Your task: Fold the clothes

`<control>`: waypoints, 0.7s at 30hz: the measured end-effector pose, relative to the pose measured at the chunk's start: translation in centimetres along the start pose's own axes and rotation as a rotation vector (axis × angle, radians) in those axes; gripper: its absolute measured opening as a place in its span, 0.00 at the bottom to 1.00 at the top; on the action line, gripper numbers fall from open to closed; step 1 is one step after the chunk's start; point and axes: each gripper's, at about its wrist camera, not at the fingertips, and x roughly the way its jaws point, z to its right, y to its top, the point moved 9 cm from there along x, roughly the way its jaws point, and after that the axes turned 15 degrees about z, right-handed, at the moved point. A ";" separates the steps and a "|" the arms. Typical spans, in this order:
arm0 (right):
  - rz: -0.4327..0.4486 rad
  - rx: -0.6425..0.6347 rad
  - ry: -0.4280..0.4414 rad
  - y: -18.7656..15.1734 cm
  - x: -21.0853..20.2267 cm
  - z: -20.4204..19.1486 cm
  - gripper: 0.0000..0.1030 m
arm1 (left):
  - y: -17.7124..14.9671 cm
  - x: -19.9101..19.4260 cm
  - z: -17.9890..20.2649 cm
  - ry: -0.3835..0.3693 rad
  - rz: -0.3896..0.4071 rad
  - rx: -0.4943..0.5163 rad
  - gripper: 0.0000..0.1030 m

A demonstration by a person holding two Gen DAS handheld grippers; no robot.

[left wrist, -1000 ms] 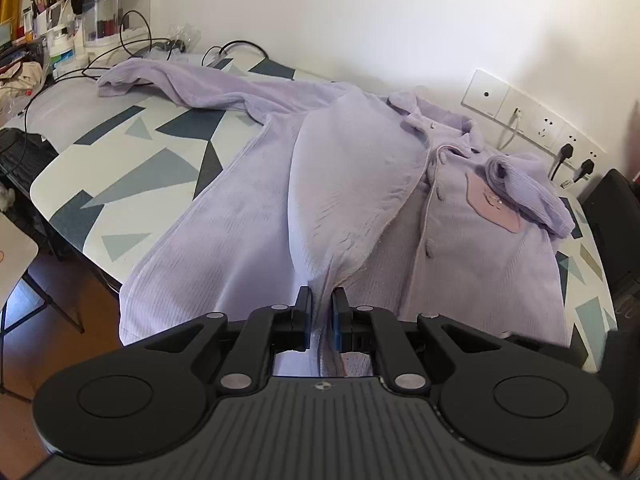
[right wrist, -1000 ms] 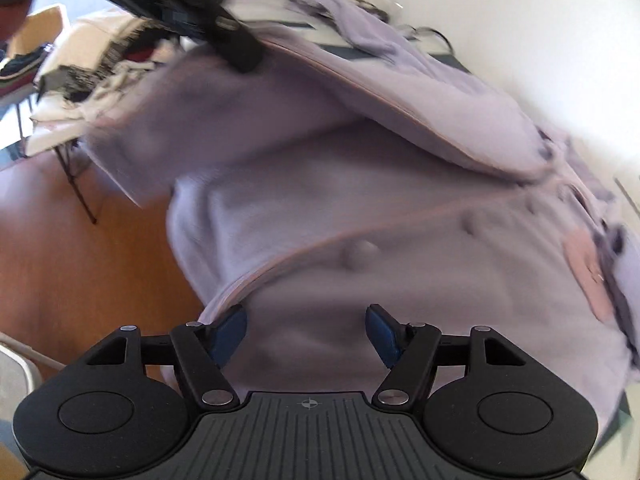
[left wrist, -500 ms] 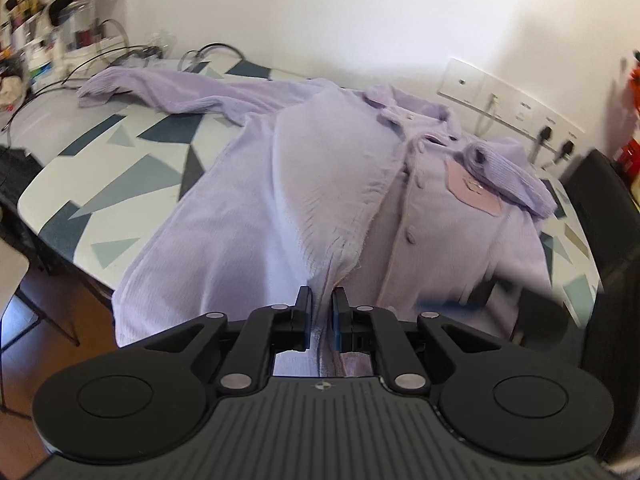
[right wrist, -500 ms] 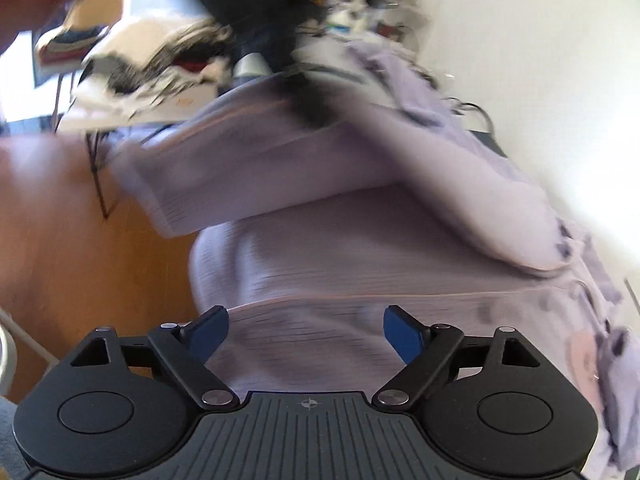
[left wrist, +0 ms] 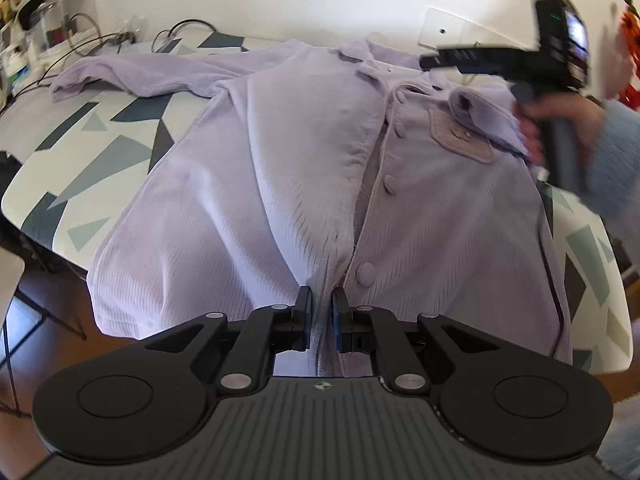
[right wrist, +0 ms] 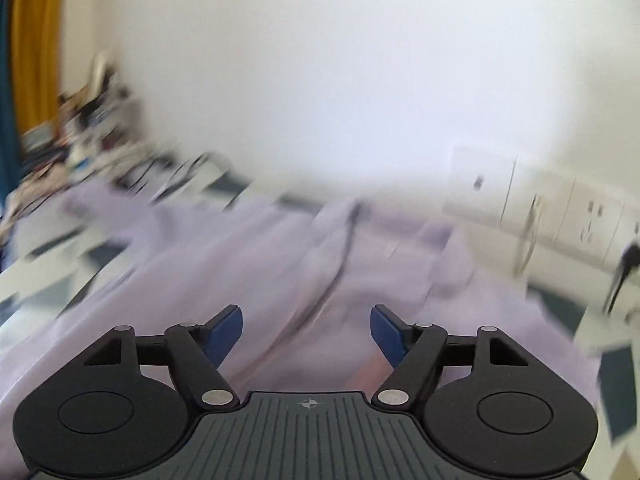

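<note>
A lilac button-front pyjama top (left wrist: 304, 168) lies face up across the counter (left wrist: 100, 136), collar toward the wall, its hem hanging over the near edge and one sleeve (left wrist: 132, 76) stretched out to the left. The other sleeve (left wrist: 480, 114) is bunched on the chest, partly over a pink pocket (left wrist: 460, 136). The left gripper (left wrist: 320, 320) is clamped on the front edge of the left panel close to the hem, beside the lowest button (left wrist: 366, 272), the fabric pinched thin between its fingers (left wrist: 305, 312); this hold probably keeps the open placket in line while the garment is squared up for folding. The right gripper (right wrist: 306, 332) is carried in a person's hand (left wrist: 560, 120) above the right shoulder of the top, near the bunched sleeve. Its jaws have just been closing somewhat, yet they stand apart with nothing between them; its own view is heavily blurred. It seems bound for the crumpled sleeve, which has to be laid flat before any fold. Cables (left wrist: 96, 44) and cluttered containers (left wrist: 48, 32) crowd the far left of the counter, just beyond the outstretched sleeve, and wall sockets (right wrist: 592, 220) with a plug sit behind the collar; none of these blocks the right gripper's path.
</note>
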 end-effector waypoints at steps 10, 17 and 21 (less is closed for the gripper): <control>-0.192 0.232 0.038 -3.4 14.8 2.3 0.46 | 1.0 0.0 0.2 0.075 -0.006 -0.075 0.10; -0.075 0.242 -0.035 -1.4 13.8 4.2 0.10 | -0.1 1.4 1.2 0.068 -0.057 -0.079 0.10; -0.069 0.174 -0.028 -0.2 13.8 5.2 0.10 | -1.9 3.7 2.1 0.044 -0.124 -0.100 0.10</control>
